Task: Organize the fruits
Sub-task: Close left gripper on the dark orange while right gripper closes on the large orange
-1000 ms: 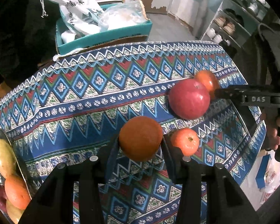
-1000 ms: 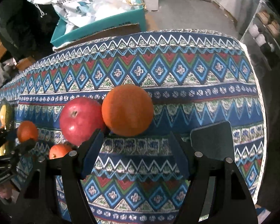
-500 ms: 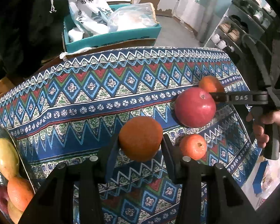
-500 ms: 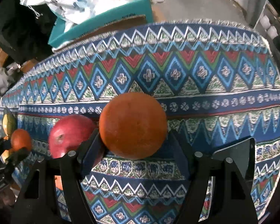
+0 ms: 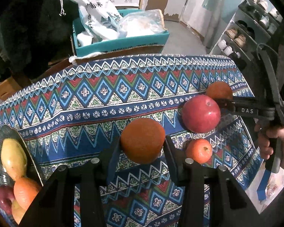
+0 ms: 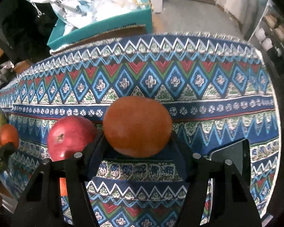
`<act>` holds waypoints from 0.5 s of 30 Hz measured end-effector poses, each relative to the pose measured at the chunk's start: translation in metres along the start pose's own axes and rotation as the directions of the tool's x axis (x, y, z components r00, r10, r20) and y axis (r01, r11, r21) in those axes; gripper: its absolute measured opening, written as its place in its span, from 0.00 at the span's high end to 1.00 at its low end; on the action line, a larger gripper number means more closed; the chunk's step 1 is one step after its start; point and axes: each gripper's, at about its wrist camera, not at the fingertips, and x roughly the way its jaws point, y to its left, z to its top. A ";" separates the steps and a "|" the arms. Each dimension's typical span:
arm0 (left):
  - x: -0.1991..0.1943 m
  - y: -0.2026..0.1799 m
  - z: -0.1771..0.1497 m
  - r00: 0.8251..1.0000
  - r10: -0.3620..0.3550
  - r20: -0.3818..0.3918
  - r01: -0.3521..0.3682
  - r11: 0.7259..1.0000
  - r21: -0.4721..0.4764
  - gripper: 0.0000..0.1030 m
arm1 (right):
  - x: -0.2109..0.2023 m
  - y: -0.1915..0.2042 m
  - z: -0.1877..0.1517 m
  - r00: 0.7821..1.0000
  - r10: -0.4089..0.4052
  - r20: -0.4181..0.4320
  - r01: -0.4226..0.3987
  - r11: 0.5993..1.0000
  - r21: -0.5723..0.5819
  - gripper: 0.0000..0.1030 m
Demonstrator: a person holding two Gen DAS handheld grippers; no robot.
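My left gripper (image 5: 143, 145) is shut on an orange (image 5: 142, 140) and holds it above the patterned tablecloth (image 5: 104, 98). My right gripper (image 6: 137, 138) is shut on another orange (image 6: 137, 126); it also shows in the left wrist view (image 5: 218, 91). A red apple (image 5: 200, 113) sits on the cloth just left of the right gripper and shows in the right wrist view (image 6: 71, 137). A small tangerine (image 5: 198, 151) lies in front of the apple. A dark plate (image 5: 31, 157) at the left holds a yellow pear (image 5: 13, 158), an orange (image 5: 24, 192) and a red fruit (image 5: 3, 198).
A teal box (image 5: 121, 43) with white bags stands on the floor beyond the table's far edge. A shoe rack (image 5: 251, 28) stands at the far right. A dark flat object (image 6: 229, 158) lies on the cloth at the right in the right wrist view.
The right gripper has closed in around its orange, which now looks larger between the fingers. The left gripper, still holding its orange, has shifted so the plate shows more.
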 end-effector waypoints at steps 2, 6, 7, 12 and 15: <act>-0.006 -0.001 0.000 1.000 0.002 0.010 -0.002 1.000 -0.003 0.55 | -0.014 0.004 -0.001 0.999 -0.020 0.038 0.021 1.000 -0.014 0.42; -0.014 -0.003 0.002 1.000 0.006 0.022 -0.005 1.000 -0.006 0.55 | -0.039 0.010 0.002 0.998 -0.032 0.058 0.033 0.999 -0.011 0.71; -0.014 -0.002 0.002 1.000 0.005 0.024 -0.004 1.000 -0.014 0.55 | -0.038 0.011 0.003 0.999 -0.023 0.030 0.024 1.000 -0.012 0.71; -0.014 -0.002 -0.002 1.000 -0.001 0.018 0.002 1.000 -0.027 0.55 | -0.032 0.008 0.004 1.000 -0.010 0.016 0.010 1.000 -0.013 0.57; -0.013 -0.003 -0.002 1.000 0.001 0.017 -0.001 1.000 -0.019 0.55 | -0.023 0.001 0.006 1.000 -0.019 -0.019 0.019 1.000 0.007 0.51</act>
